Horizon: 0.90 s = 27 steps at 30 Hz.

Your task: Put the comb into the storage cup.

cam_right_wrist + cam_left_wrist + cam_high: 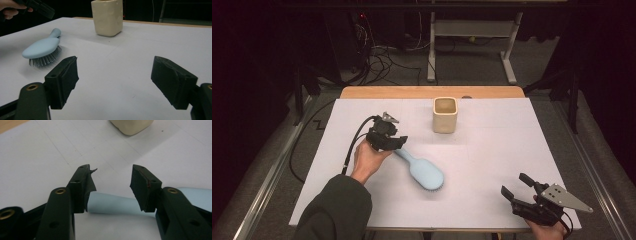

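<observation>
A: Nearest to the lens are the two black jaws of the left gripper (111, 176), standing apart, and between them lies the rounded handle end of the light blue plastic hairbrush (112, 203). They are not closed on it yet.

B: So where is the brush exactly?

A: It lies flat on the white table sheet (492, 165), bristles down, a little left of the middle. Its handle points up-left toward the left gripper (398, 144), and its oval head (427, 175) points toward the person's side.

B: Which step is this, in your opinion?

A: I judge it is the approach for grasping the handle. The next move asks to lower the jaws around the handle and squeeze.

B: And further out?

A: The cream square ceramic cup (445, 115) stands upright behind the brush, well apart. The right gripper (518, 186) rests at the near right corner, spread wide and holding nothing.
</observation>
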Tool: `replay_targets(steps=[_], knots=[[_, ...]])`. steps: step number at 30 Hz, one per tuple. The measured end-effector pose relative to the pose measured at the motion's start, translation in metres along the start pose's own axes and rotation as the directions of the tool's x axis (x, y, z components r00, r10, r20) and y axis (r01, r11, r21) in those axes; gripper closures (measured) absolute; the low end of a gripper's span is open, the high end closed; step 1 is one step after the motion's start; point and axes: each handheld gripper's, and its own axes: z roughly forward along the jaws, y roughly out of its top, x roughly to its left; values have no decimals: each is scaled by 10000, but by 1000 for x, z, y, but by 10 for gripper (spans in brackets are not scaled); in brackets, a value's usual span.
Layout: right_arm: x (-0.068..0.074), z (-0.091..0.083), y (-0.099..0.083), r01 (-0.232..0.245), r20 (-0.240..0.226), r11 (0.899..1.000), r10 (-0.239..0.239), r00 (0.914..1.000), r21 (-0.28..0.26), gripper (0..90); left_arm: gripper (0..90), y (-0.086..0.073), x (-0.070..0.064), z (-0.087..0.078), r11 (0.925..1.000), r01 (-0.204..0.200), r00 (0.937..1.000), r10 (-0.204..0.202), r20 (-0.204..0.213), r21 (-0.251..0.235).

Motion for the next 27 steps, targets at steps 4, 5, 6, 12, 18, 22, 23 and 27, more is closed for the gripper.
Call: replay_targets(steps=[4, 5, 6, 12, 18, 22, 23, 27], knots=[[0, 1, 0, -14, -36, 10000, 14, 10000, 35, 228, 551, 6, 0, 4, 9981, -160, 9998, 167, -124, 599], [1, 1, 0, -17, -42, 10000, 17, 10000, 36, 229, 558, 9, -1, 5, 9973, -249, 9995, 262, -189, 686], [1, 1, 0, -14, -44, 10000, 14, 10000, 39, 229, 567, 16, -3, 8, 9946, -408, 9990, 423, -130, 956], [0, 0, 0, -16, -37, 10000, 16, 10000, 21, 229, 642, 25, -6, 22, 9831, -530, 9977, 597, -331, 1752], [0, -1, 0, -61, -63, 10000, 61, 10000, 6, 229, 732, 25, 0, 37, 9696, -386, 9990, 426, -117, 2415], [0, -1, 0, -52, -95, 10000, 53, 9999, 38, 232, 783, 24, 1, 41, 9628, -397, 9991, 417, -16, 2673], [0, -1, 0, -59, -110, 10000, 60, 9999, 43, 234, 796, 23, 1, 42, 9597, -413, 9991, 418, 43, 2781], [0, -1, -1, -85, -95, 9999, 86, 9999, 61, 234, 840, 22, 2, 43, 9500, -568, 9984, 550, 143, 3069]])
